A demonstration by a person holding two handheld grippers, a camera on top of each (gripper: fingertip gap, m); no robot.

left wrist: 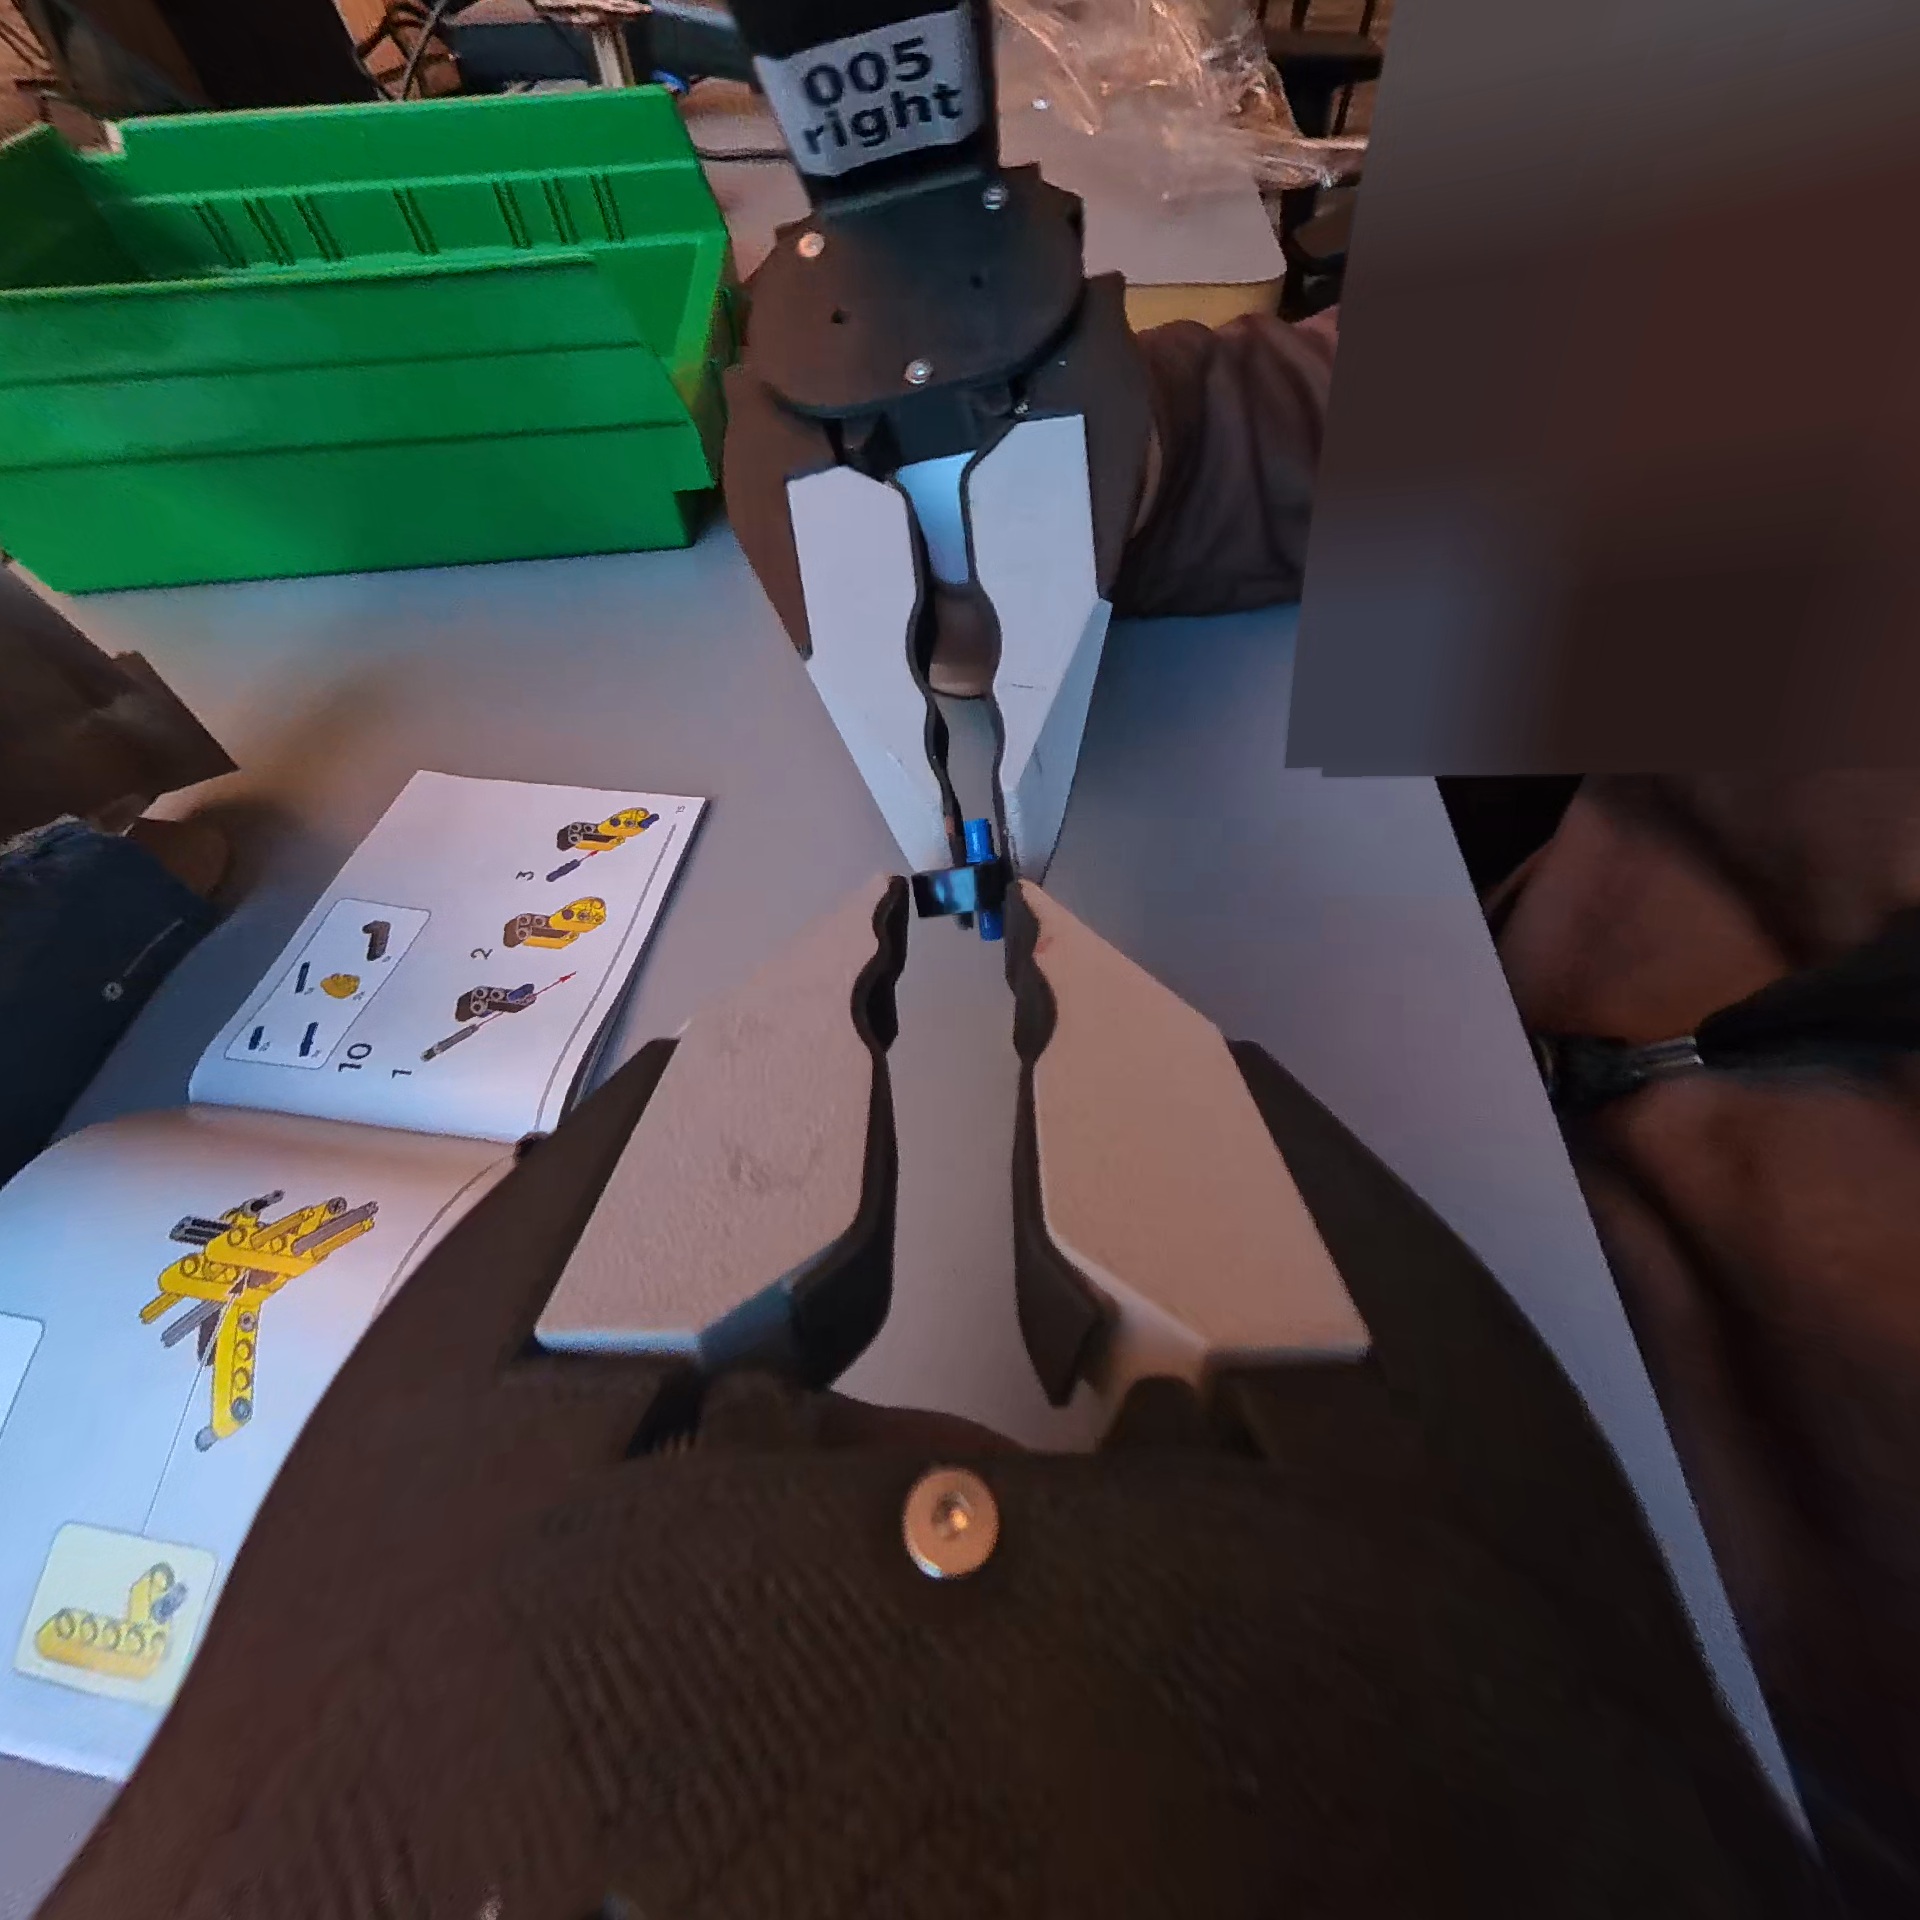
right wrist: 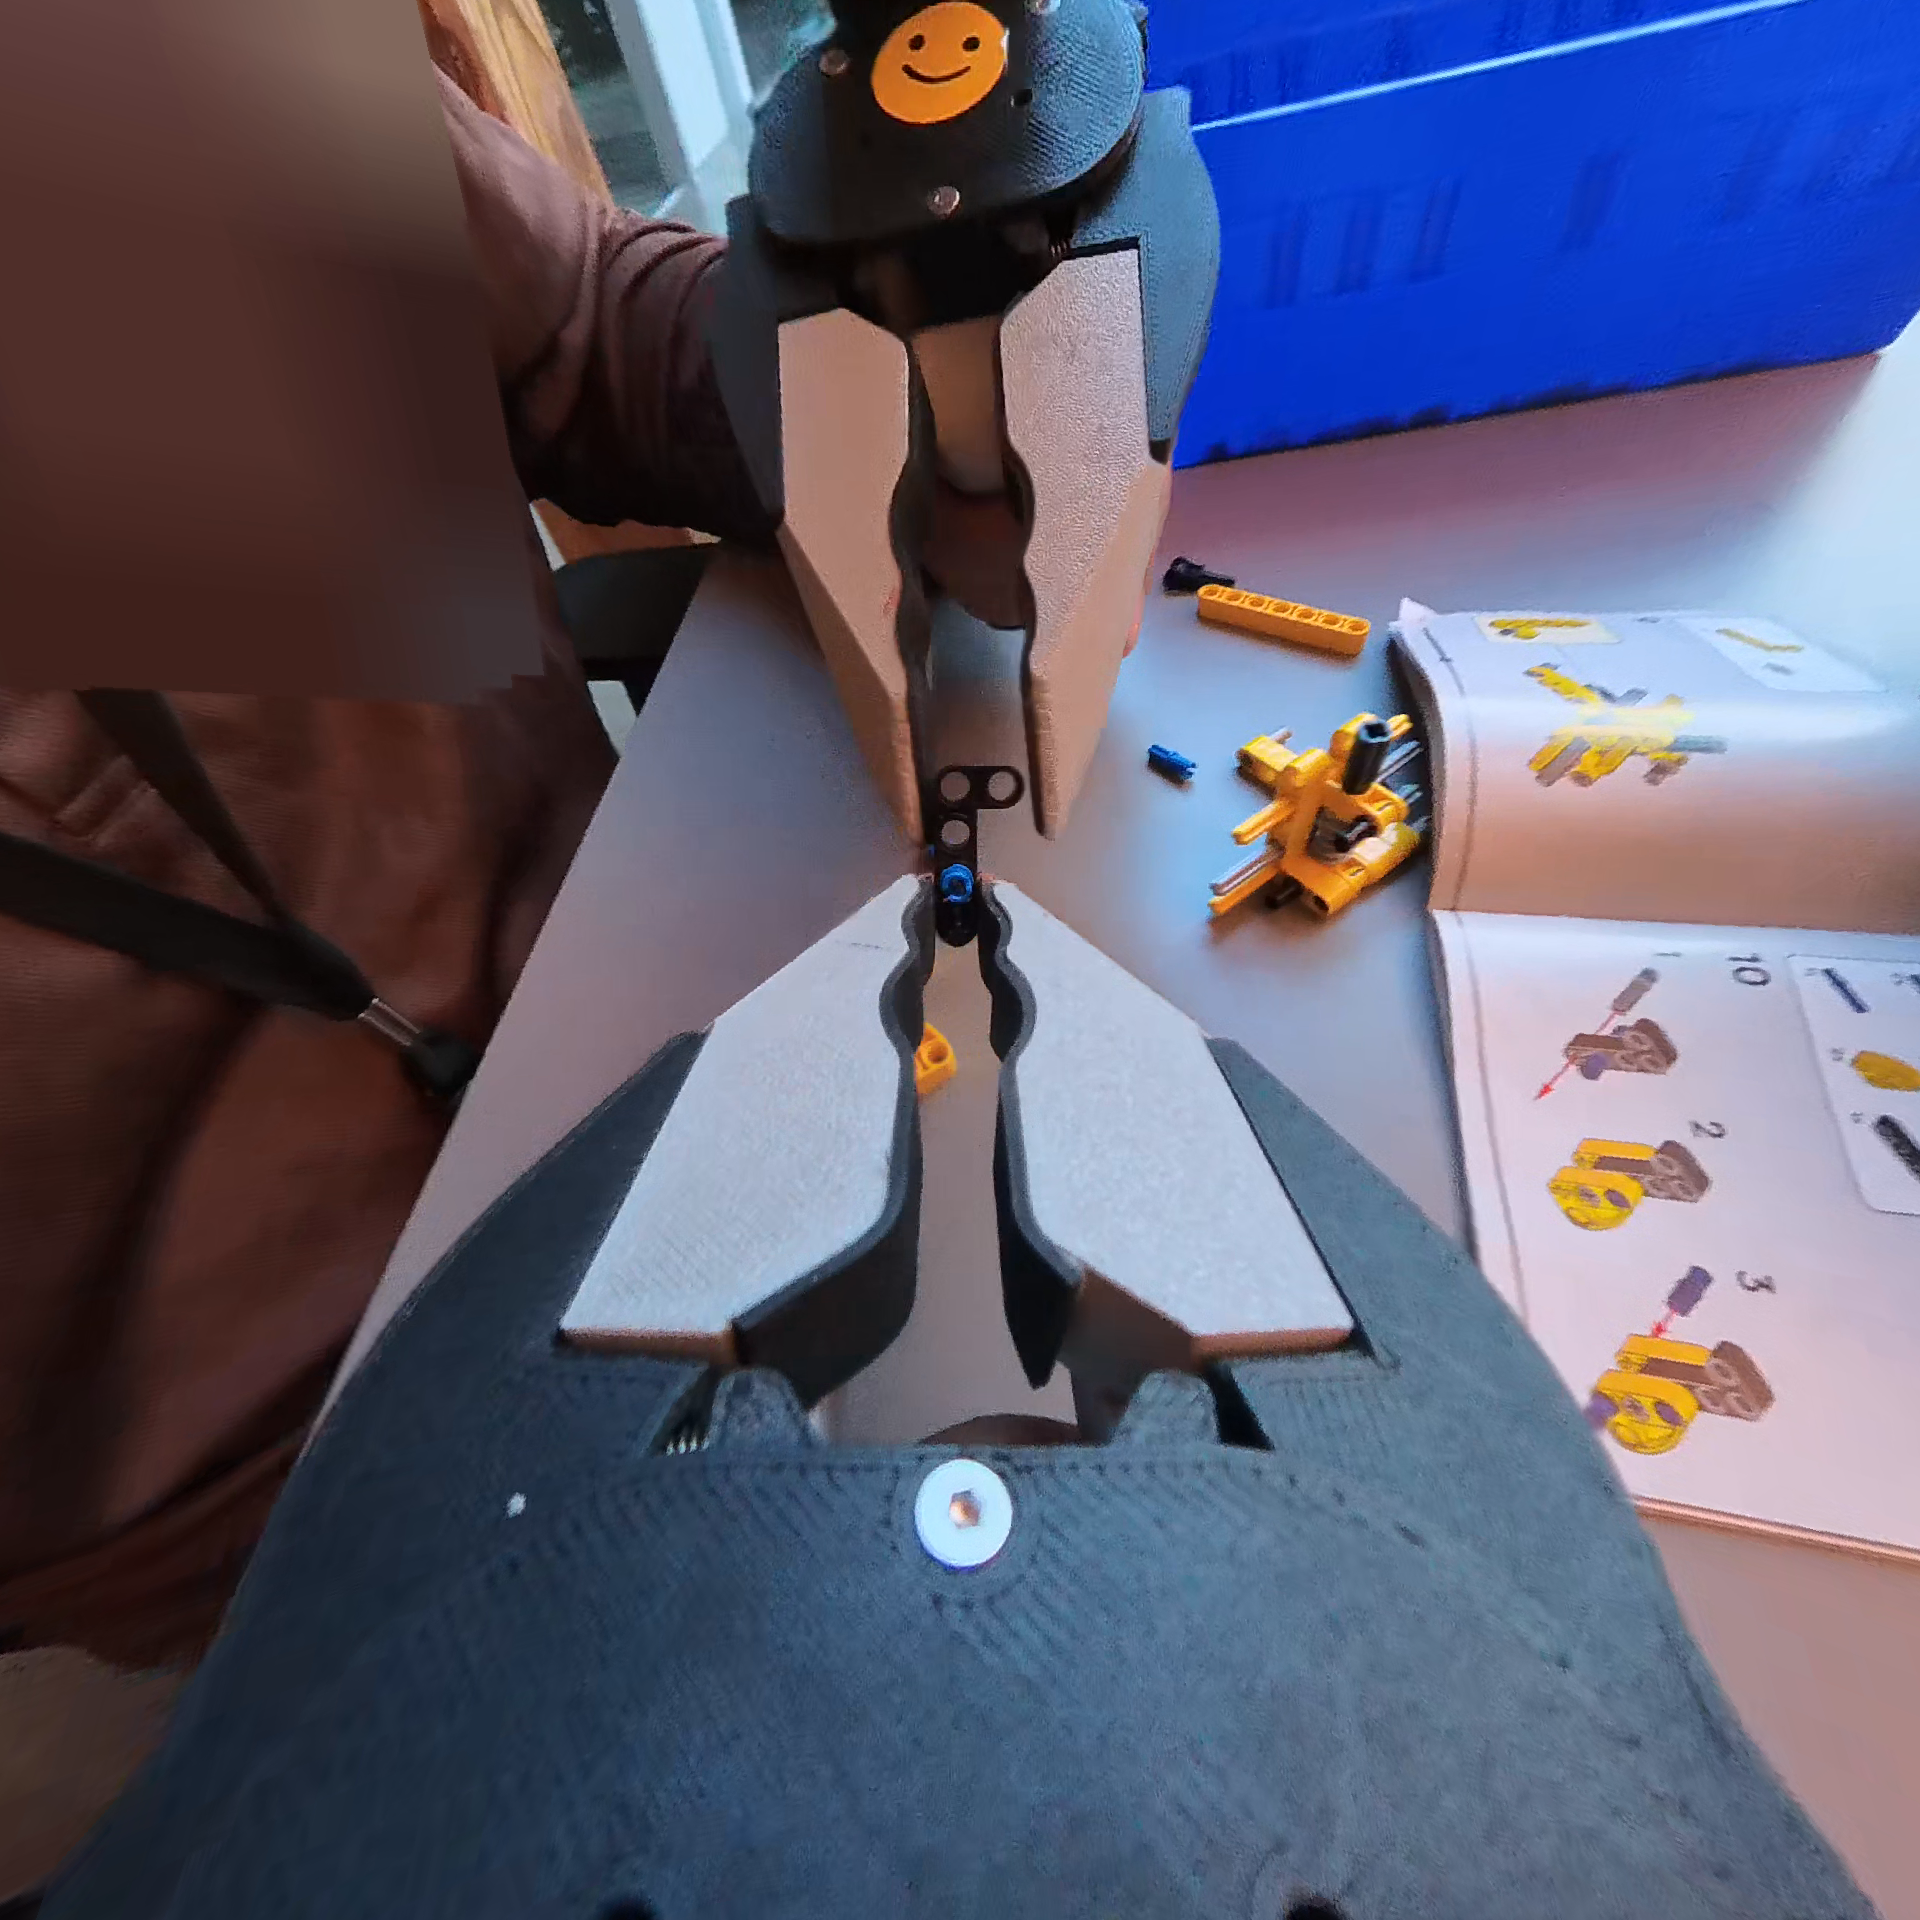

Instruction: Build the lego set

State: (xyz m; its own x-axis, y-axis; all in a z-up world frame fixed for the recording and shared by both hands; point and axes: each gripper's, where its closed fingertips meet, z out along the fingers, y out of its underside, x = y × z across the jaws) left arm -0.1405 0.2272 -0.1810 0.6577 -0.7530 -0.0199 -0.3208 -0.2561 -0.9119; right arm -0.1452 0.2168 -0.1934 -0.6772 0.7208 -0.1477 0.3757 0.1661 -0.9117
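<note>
meeting tip to tip above the grey table (right wrist: 1299, 499), the left gripper (left wrist: 958, 902) pinches a black l-shaped beam (right wrist: 966, 821) while the right gripper (right wrist: 954, 891) clamps a blue pin (right wrist: 953, 884), its axis running into the beam's hole, judged half seated.

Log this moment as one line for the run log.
left tongs: grip black L-beam | right tongs: grip blue pin | pin at beam hole | yellow assembly lying on table

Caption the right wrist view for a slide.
Two grippers meet tip to tip, joining a blue pin and a black L-shaped beam above a grey table.
</note>
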